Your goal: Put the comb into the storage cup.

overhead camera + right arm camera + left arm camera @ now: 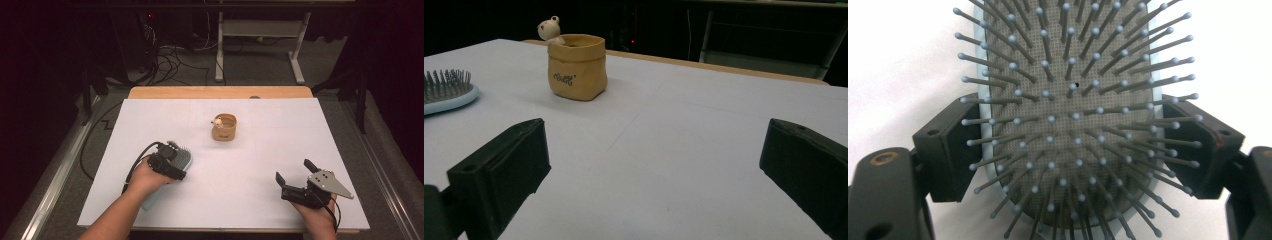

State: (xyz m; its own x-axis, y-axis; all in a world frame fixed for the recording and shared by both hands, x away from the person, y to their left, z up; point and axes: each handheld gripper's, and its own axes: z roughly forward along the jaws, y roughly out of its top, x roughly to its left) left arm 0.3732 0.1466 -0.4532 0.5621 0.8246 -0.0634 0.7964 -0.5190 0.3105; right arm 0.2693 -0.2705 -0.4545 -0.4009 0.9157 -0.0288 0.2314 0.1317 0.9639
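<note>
A light-blue hairbrush lies bristles up on the white table sheet, its handle running back under the person's left hand. My left gripper straddles the brush head. In the left gripper view the two black jaws of my left gripper sit against both edges of the hairbrush. My right gripper rests at the front right, jaws wide apart with nothing between them. In the right gripper view my right gripper faces a tan pouch, and the hairbrush shows at far left.
The tan pouch stands upright mid-table with a small bear figure peeking over its rim. The wooden table edge runs along the back. Beyond it are cables and a desk frame on the dark floor.
</note>
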